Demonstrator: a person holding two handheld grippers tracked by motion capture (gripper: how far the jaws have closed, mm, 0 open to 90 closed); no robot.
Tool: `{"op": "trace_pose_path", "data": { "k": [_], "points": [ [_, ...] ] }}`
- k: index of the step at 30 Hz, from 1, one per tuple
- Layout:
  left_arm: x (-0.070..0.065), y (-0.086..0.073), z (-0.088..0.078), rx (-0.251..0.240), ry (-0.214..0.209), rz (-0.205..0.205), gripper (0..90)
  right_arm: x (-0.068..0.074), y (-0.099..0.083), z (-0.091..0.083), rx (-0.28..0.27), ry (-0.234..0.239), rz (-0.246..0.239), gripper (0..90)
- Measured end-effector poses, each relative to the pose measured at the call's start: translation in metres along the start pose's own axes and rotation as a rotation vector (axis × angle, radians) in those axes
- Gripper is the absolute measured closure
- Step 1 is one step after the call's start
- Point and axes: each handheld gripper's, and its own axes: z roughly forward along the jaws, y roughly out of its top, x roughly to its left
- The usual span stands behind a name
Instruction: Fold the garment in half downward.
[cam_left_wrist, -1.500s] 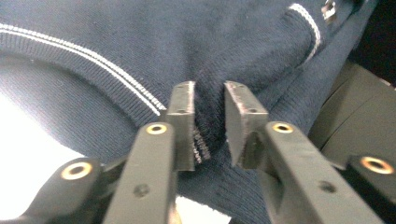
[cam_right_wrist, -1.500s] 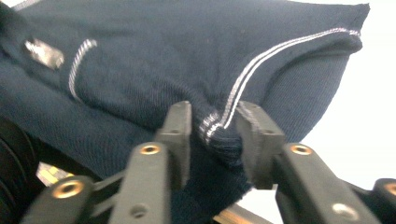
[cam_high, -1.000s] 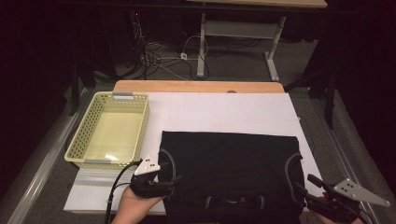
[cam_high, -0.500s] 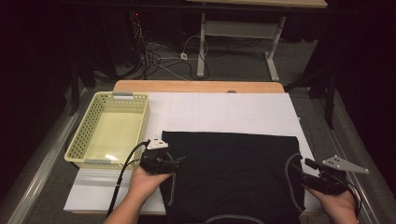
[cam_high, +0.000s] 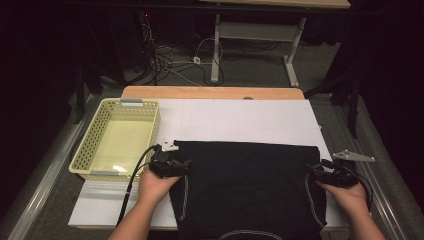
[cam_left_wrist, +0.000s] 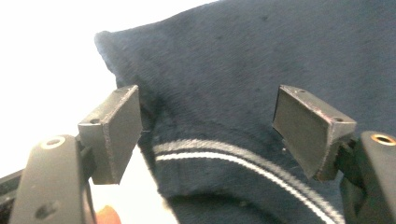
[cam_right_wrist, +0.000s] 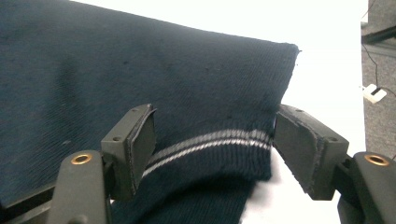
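White paper covers the table (cam_high: 240, 117); both tools, left tool (cam_left_wrist: 208, 128) and right tool (cam_right_wrist: 215, 144), stand apart over the dark garment (cam_high: 247, 185), its striped cuffs clear up close; the right has just been opening.

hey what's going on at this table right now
A person is folding a dark garment on a white table with a gripper in each hand. The left gripper is at the garment's left edge and the right gripper at its right edge. Both have their jaws open over the striped hem, the right's having just been opening, and neither pinches the cloth. A yellow basket sits to the left.
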Motion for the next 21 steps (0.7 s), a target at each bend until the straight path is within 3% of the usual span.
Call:
{"op": "trace_pose_path", "data": {
  "k": [4,10,14,21],
  "points": [
    [0.005,-0.001,0.006,0.027,0.02,-0.046,22.2,-0.004,0.003,0.007,0.018,-0.005,0.012,30.2],
    [0.008,0.001,0.008,0.038,0.016,-0.093,20.7,-0.006,0.003,0.011,0.044,-0.01,0.027,29.2],
    [0.005,0.001,0.008,0.047,0.027,-0.08,24.5,-0.003,0.003,0.012,0.049,-0.022,0.014,30.4],
    [0.0,0.001,0.007,0.039,-0.006,-0.055,43.8,-0.001,0.004,0.013,0.054,-0.006,0.0,36.3]
  ]
}}
